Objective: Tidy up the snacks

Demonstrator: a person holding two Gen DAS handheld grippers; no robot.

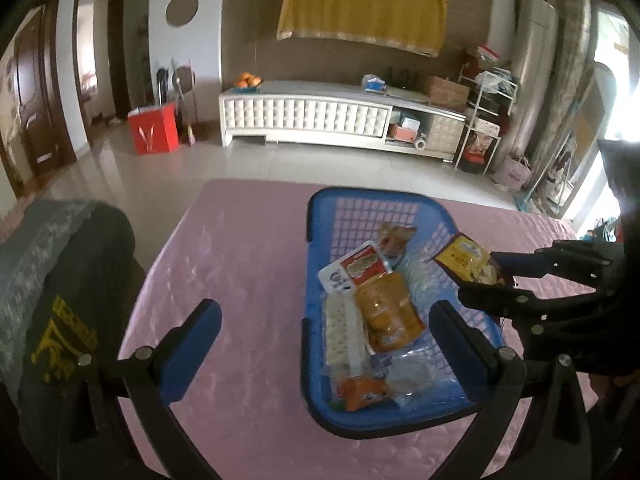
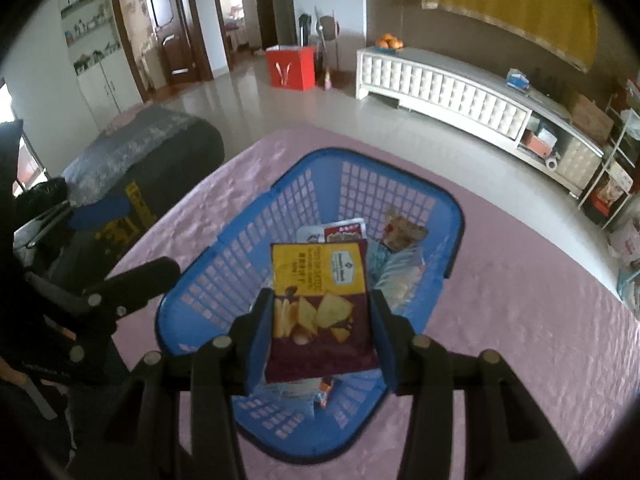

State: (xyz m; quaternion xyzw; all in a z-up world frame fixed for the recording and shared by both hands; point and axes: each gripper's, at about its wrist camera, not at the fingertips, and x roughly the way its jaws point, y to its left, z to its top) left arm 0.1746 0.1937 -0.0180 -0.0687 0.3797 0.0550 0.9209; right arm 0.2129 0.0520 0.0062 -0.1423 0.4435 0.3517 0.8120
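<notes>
**A:** Pink quilted cloth covers the table; beyond it lie a pale tiled floor, a long white tufted cabinet against the far wall, and a red paper bag to the far left.

**B:** And the snacks?

**A:** Most lie in the blue plastic lattice basket on the table's right half. From the left wrist view I see an orange-yellow packet, a white tray of pale crackers just left of it, a red-and-white packet farther back, and a small orange packet at the near end.

**B:** What about the right gripper?

**A:** Its blue pads are partly closed, pressing both side edges of a flat yellow-and-maroon chip bag. The bag hangs above the basket's near right part, clear of the contents.

**B:** And the left gripper?

**A:** Spread wide, nothing between its fingers. It hovers over the table at the basket's near left side, the right finger above the basket.

**B:** Anything else?

**A:** A dark grey cushioned seat stands left of the table.
</notes>
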